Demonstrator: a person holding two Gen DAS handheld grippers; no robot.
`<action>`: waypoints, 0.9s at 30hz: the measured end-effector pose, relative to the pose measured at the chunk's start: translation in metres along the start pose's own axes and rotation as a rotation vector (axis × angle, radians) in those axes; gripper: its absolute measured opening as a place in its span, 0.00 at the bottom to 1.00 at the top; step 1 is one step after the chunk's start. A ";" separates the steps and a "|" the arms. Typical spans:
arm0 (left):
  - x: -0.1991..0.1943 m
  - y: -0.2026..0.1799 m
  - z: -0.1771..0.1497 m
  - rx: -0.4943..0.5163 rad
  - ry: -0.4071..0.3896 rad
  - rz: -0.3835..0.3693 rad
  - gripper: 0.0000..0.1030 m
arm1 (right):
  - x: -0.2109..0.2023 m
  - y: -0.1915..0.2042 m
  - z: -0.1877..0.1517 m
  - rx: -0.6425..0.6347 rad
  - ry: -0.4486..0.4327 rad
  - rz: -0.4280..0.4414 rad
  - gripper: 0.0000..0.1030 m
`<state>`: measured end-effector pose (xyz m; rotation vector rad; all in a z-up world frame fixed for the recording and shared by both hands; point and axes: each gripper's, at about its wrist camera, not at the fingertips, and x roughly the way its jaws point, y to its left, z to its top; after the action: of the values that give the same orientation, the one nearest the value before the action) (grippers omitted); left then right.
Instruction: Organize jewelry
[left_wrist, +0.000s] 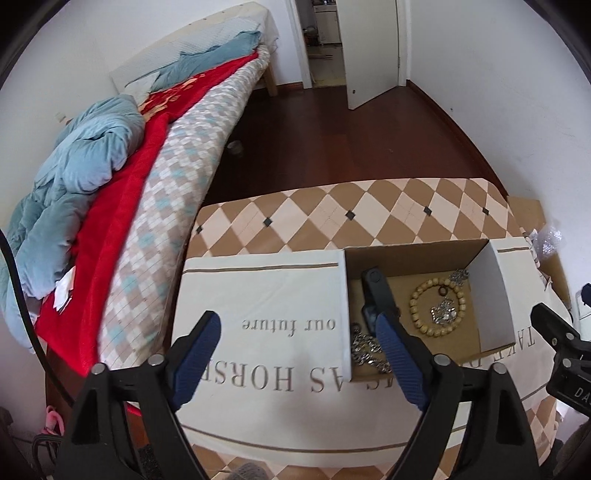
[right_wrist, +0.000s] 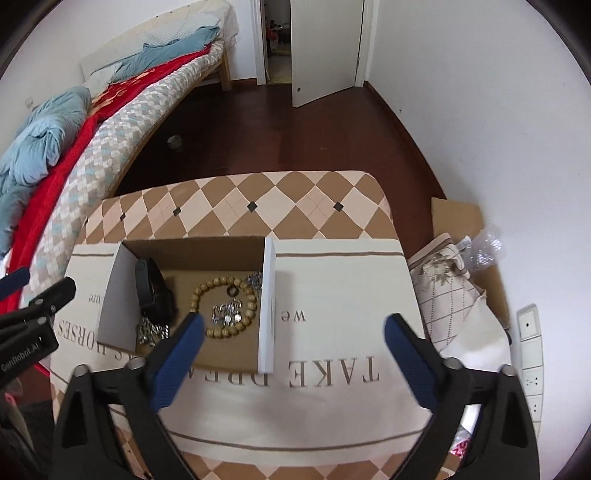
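Note:
An open cardboard box (left_wrist: 498, 291) (right_wrist: 267, 295) stands on a white cloth with printed letters. Inside lie a wooden bead bracelet (left_wrist: 417, 308) (right_wrist: 221, 286), a silver pendant (left_wrist: 445, 312) (right_wrist: 227, 314), a small dark ring (left_wrist: 442, 291) (right_wrist: 232, 291), a black watch (left_wrist: 376, 291) (right_wrist: 149, 288) and a silver chain (left_wrist: 369, 350) (right_wrist: 147, 330). My left gripper (left_wrist: 299, 343) is open and empty, just left of the box. My right gripper (right_wrist: 295, 341) is open and empty, above the box's right wall and the cloth.
The cloth lies on a table (left_wrist: 332, 206) (right_wrist: 236, 199) with a brown-and-cream diamond cover. A bed (left_wrist: 155, 192) (right_wrist: 92, 140) with blue and red blankets runs along the left. Cardboard, fabric and bubble wrap (right_wrist: 465, 266) lie at the right by the wall.

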<state>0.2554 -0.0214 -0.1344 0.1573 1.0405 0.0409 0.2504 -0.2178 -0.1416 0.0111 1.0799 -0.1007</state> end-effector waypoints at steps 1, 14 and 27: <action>-0.002 0.000 -0.002 0.000 -0.005 0.001 0.87 | -0.003 0.000 -0.003 0.006 -0.005 -0.005 1.00; -0.056 0.004 -0.037 -0.024 -0.052 -0.049 0.95 | -0.075 0.003 -0.036 0.035 -0.110 -0.044 1.00; -0.166 0.020 -0.068 -0.070 -0.202 -0.072 0.95 | -0.199 0.003 -0.078 0.033 -0.262 -0.064 1.00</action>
<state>0.1133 -0.0123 -0.0229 0.0593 0.8417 -0.0037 0.0895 -0.1951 -0.0035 -0.0065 0.8166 -0.1729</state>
